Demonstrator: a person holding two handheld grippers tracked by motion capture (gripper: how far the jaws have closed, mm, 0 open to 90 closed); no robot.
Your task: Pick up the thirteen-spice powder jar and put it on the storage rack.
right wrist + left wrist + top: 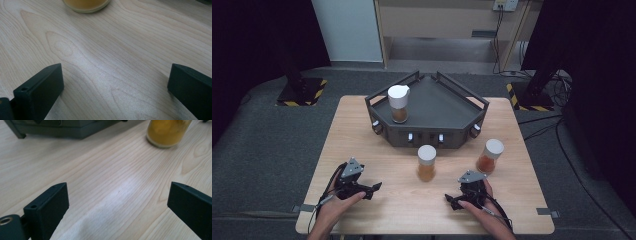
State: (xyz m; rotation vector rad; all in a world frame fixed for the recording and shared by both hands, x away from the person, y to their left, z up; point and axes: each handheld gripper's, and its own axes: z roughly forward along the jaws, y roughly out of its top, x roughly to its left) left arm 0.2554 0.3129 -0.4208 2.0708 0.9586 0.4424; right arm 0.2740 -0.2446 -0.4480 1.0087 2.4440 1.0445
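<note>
A dark grey corner-shaped tray stands at the back of the wooden table. In its left part is a white-lidded jar of brown powder. Two similar jars stand on the table: a middle one and one to the right. My left gripper rests near the front left edge, open and empty. My right gripper lies at the front right, also open and empty. In the left gripper view the jaws are wide apart, with an orange-filled jar ahead. The right gripper view shows spread jaws and a jar base.
The tray's front wall crosses the top left of the left gripper view. Bare wood lies between both grippers and the jars. Beyond the table are grey floor, dark stands with striped bases, and cables.
</note>
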